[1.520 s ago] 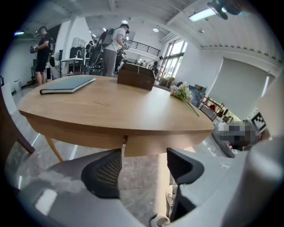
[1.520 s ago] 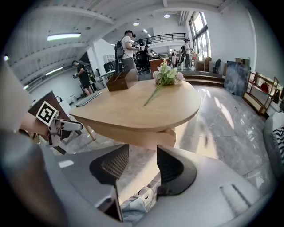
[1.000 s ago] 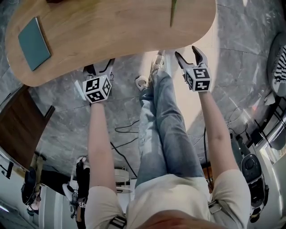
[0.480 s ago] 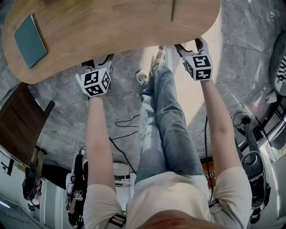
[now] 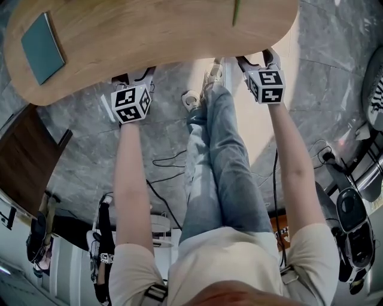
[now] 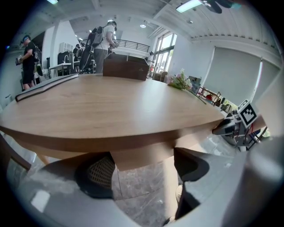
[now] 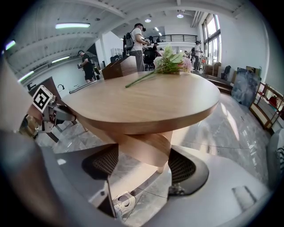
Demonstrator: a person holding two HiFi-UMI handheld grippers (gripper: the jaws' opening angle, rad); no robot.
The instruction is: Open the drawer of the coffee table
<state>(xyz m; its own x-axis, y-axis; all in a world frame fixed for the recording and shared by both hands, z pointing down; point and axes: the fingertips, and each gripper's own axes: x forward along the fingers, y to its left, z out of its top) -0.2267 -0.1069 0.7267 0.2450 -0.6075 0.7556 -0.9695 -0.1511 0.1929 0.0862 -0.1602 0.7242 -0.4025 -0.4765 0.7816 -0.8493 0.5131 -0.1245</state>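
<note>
- Both the left gripper (image 5: 134,77) and right gripper (image 5: 256,61) gape open, empty.
- Light oval wooden coffee table (image 5: 149,30) overhangs their tips; its lower wooden panel (image 7: 142,148) sits between each jaw pair.

Pretty bright, daylight from tall glass windows (image 7: 212,31) upper right, glare on glossy grey marble floor (image 7: 224,126); fisheye-warped edges, blurry bottom foreground.

Teal book (image 5: 42,48) at ten o'clock; flower stem (image 5: 236,12) at twelve (its blooms (image 7: 175,60) pale pink); black cables (image 5: 167,162) on the grey floor (image 5: 84,143) at centre.
</note>
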